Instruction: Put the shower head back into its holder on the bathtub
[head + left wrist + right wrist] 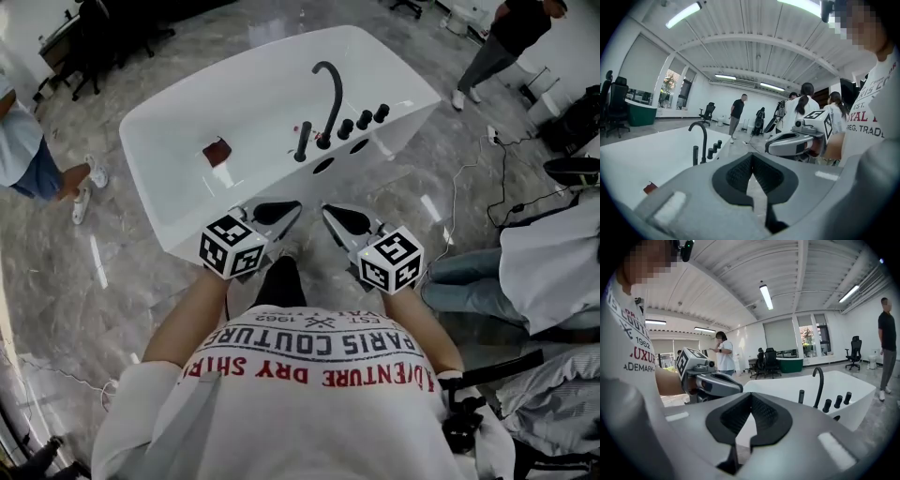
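The person held both tools up side by side in front of the chest, near the rim of the white bathtub (234,67). The left tool (294,208) had its jaws pressed together with nothing between them, as its own view showed. The right tool (329,212) was the same: jaws fully together and empty. Their tips pointed towards the tub, close to each other but apart.

The black shower head (303,142) stood upright on the tub's deck, just beside the arched black faucet (330,92) — neither tool touched it. Three black knobs (364,120) lined the deck on the faucet's other side. A small dark red object (217,152) lay inside the tub — what it was could not be made out.
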Demonstrator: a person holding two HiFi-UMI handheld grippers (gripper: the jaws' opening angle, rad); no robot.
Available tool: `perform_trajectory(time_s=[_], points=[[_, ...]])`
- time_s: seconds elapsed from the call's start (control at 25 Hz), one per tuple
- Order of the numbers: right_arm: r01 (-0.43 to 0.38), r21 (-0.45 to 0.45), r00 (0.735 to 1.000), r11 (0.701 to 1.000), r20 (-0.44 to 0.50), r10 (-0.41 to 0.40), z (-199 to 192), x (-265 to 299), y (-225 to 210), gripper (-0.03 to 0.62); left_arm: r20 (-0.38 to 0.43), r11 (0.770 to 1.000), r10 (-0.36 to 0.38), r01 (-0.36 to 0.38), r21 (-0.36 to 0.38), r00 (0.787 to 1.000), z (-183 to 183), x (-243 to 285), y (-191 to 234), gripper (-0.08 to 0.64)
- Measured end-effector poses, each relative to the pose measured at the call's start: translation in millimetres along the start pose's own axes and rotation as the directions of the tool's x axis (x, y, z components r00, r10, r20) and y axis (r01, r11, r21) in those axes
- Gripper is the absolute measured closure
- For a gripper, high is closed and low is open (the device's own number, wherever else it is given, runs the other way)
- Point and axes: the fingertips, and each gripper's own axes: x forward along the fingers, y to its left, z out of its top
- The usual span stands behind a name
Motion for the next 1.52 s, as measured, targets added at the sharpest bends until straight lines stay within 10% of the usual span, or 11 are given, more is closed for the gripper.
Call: perform_trajectory(time_s=[0.44, 1.52], points=[[-0.032, 0.038, 0.998, 0.999, 0.059, 0.030, 17.6, -84.9, 61.4, 0.592, 0.013, 0.999, 0.005, -0.005, 0.052, 1.000, 21.5, -40.6, -103.3, 0.558], [-0.049, 0.019, 0.993, 0.999, 0.106, 0.046, 18.4, -129.2, 125.4, 0.592, 0.038, 0.991, 0.014, -0.019, 0.130, 0.999, 23.6, -78.9, -173.6, 0.558]])
